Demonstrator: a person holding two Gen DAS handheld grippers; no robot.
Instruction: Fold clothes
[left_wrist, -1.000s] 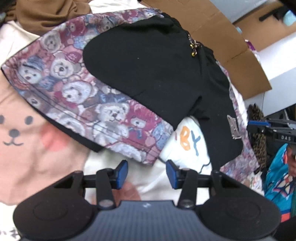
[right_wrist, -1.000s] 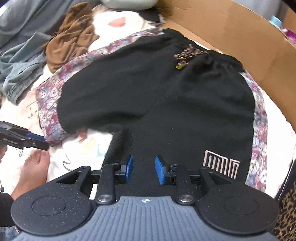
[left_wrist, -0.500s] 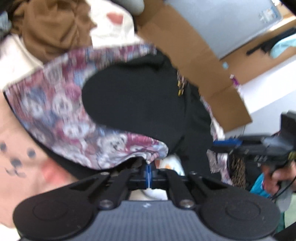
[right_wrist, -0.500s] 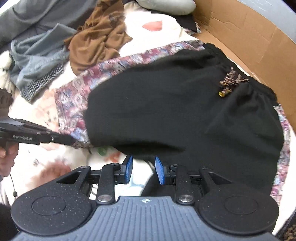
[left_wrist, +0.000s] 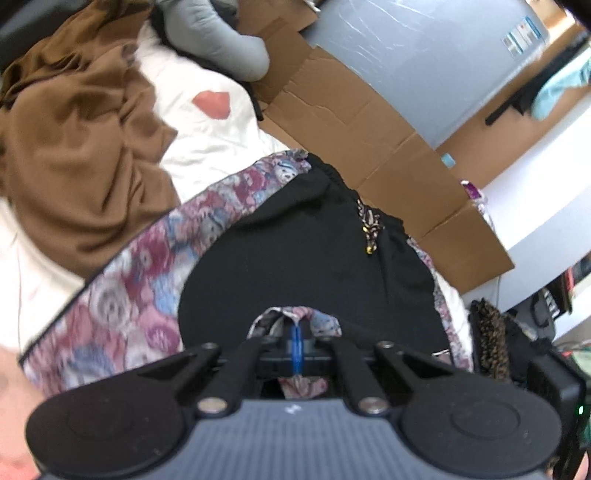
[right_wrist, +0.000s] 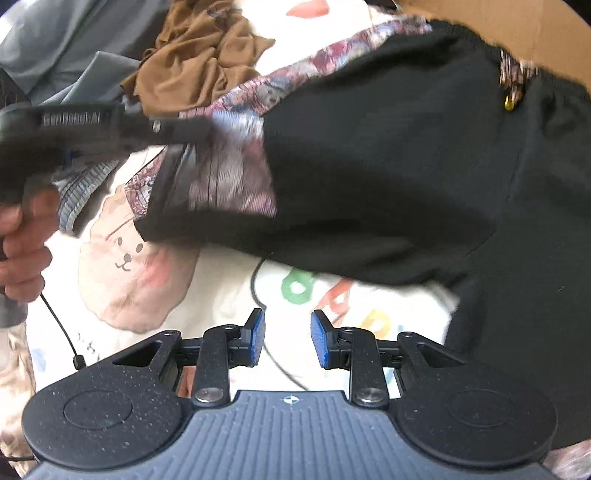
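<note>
Black shorts with teddy-bear print side panels lie on the bed, waistband toward the cardboard. My left gripper is shut on the printed hem of one leg and holds it raised over the black fabric. In the right wrist view the same shorts fill the upper right, and that leg hangs lifted from the left gripper, which is blurred and held by a hand. My right gripper is open above the white cartoon-print sheet, with nothing between its blue pads.
A brown garment is bunched at the left, with grey clothes beyond it. A cardboard sheet borders the far side of the bed. A grey pillow lies at the back. A thin black cable trails from the left hand.
My left gripper shut on the printed leg hem and lifted it over the shorts toward the waistband. My right gripper pulled back off the black fabric and opened wider.
</note>
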